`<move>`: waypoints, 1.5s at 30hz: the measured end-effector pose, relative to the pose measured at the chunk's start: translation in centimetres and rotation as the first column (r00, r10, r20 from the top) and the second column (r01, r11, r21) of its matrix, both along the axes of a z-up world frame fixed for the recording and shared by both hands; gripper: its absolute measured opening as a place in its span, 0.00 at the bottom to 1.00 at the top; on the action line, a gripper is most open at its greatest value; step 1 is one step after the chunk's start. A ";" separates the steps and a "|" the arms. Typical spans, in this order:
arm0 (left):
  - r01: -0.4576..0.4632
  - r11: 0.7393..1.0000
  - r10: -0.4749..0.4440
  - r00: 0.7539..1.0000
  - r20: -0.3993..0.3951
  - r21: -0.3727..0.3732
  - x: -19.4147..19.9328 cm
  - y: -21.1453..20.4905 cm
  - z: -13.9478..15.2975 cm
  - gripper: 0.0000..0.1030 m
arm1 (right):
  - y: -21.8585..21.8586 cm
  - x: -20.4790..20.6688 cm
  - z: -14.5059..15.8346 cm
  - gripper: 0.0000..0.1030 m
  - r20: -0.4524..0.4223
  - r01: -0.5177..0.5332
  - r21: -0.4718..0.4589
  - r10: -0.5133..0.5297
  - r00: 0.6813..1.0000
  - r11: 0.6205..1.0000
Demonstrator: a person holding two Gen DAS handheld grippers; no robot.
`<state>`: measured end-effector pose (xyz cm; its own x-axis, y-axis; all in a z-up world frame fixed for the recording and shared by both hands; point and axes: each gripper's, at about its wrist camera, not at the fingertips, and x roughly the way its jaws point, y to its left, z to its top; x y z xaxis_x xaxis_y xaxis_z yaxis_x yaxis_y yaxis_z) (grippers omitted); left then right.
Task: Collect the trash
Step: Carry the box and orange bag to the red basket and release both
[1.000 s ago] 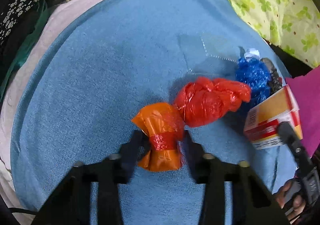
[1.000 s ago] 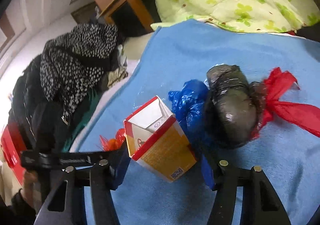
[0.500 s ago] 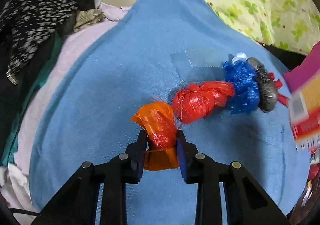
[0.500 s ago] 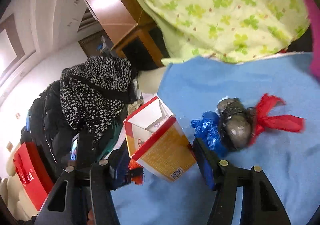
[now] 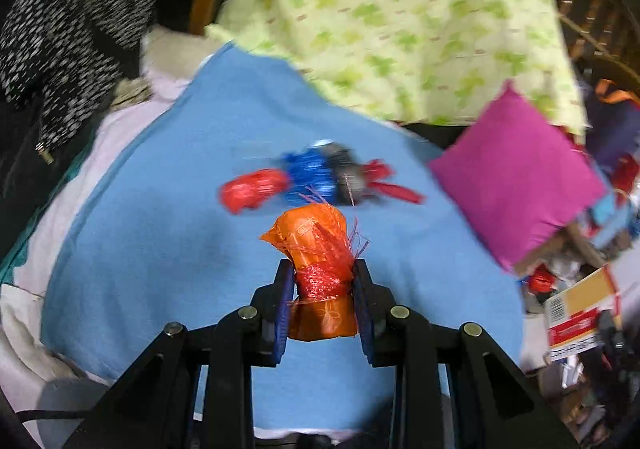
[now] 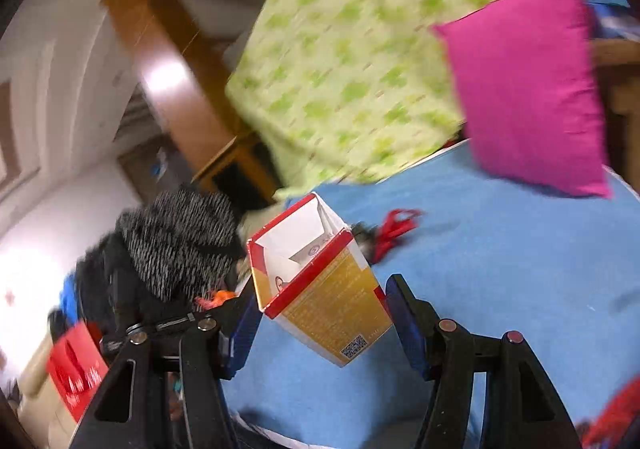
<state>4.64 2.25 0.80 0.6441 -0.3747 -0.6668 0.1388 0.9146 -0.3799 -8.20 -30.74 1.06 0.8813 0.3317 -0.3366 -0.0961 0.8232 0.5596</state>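
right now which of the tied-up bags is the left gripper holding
The orange bag, pinched at its red-taped waist by the left gripper. The red bag, blue bag and grey bag lie beyond it on the blue cloth.

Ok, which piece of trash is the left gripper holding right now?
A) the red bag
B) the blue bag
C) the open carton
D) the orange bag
D: the left gripper has its fingers pressed on both sides of the orange bag, while the open carton sits in the right gripper.
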 end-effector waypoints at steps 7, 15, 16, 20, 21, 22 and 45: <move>0.248 0.969 -0.247 0.963 0.110 0.007 -5.8 -8.5 5.3 0.29 | -5.4 -8.5 1.1 0.63 0.007 0.262 0.049 -0.263 0.965 0.964; 0.522 0.852 -0.521 0.838 0.160 0.038 -11.1 -19.7 8.5 0.29 | -10.7 -15.8 2.8 0.63 -0.011 0.483 0.002 -0.483 0.876 0.876; 0.545 0.837 -0.544 0.824 0.161 0.037 -11.7 -20.6 8.6 0.29 | -11.4 -16.7 2.8 0.62 -0.018 0.505 -0.001 -0.504 0.863 0.863; 0.705 0.709 -0.695 0.704 0.145 -0.023 -14.5 -26.6 7.8 0.29 | -14.3 -21.0 1.9 0.63 -0.056 0.604 -0.012 -0.603 0.795 0.797; 0.726 0.688 -0.717 0.683 0.135 -0.018 -15.2 -27.9 7.4 0.29 | -14.9 -21.6 1.5 0.63 -0.066 0.621 -0.014 -0.621 0.781 0.783; 0.744 0.668 -0.738 0.663 0.123 -0.003 -15.7 -29.3 6.9 0.29 | -15.6 -22.5 1.0 0.63 -0.079 0.640 -0.018 -0.639 0.765 0.768; 0.913 0.385 -0.851 0.407 -0.333 0.132 -21.0 -47.2 -12.6 0.29 | -24.7 -27.8 -16.5 0.64 -0.480 0.794 0.092 -0.672 0.564 0.601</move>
